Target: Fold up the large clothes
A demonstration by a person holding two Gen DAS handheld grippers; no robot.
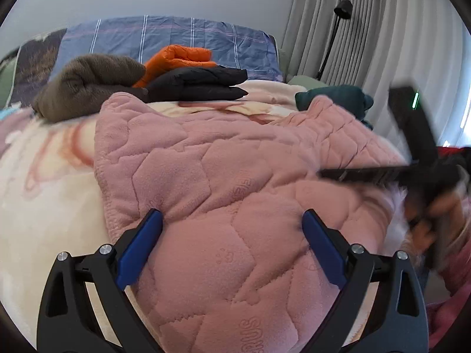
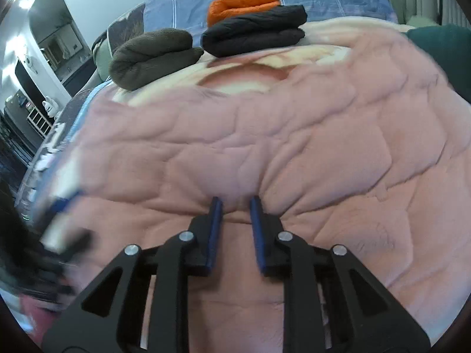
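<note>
While a pink quilted fleece garment point(image 1: 235, 182) lies spread across the bed point(image 1: 44, 206), the left gripper point(image 1: 232, 223) hovers over it with its blue fingers wide apart, holding nothing. The right gripper point(image 2: 235, 206) has its fingers drawn close together at a raised ridge of the same pink fleece; whether cloth is actually pinched between them cannot be told, as the view is blurred. The step in hand appears to be gathering one side of the garment for a fold, and the next move likely calls for a firm grip on an edge and a carry across the body of the garment. Behind it, on the cream floral blanket point(image 2: 265, 58), sit folded pieces: a brown fleece bundle point(image 1: 88, 82), a black padded jacket point(image 1: 197, 83) and an orange padded jacket point(image 1: 179, 57), with a dark teal garment point(image 1: 335, 100) to the right. A blue striped pillow point(image 1: 176, 38), grey curtains point(image 1: 382, 44) and a black floor lamp point(image 1: 343, 8) close the room.
</note>
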